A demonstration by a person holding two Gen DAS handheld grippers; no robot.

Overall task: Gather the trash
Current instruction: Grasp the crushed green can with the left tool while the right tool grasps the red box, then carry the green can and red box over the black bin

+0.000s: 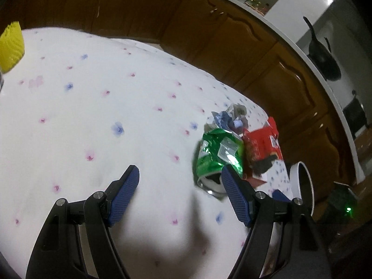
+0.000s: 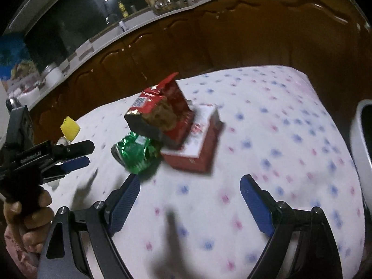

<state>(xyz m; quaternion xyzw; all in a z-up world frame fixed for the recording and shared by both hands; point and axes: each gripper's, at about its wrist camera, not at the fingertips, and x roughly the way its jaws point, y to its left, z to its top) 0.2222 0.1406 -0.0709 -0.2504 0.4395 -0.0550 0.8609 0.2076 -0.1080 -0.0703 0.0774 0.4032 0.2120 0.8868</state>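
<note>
A crushed green can (image 1: 217, 155) lies on the flowered white tablecloth (image 1: 93, 116), just past the right finger of my open left gripper (image 1: 180, 174). Behind it are a red snack bag (image 1: 260, 146) and crumpled grey-blue paper (image 1: 229, 118). In the right wrist view the green can (image 2: 136, 153), the red snack bag (image 2: 160, 114) and a red-and-white carton (image 2: 200, 144) lie in a cluster ahead of my open, empty right gripper (image 2: 189, 183). The left gripper (image 2: 76, 155) shows there at the left, open, held by a hand.
A white bin (image 1: 302, 186) stands at the table's right edge; its rim also shows in the right wrist view (image 2: 362, 144). A yellow ridged cup (image 1: 10, 46) stands at the far left of the table. Brown cabinets (image 1: 209, 23) with a cluttered counter run behind.
</note>
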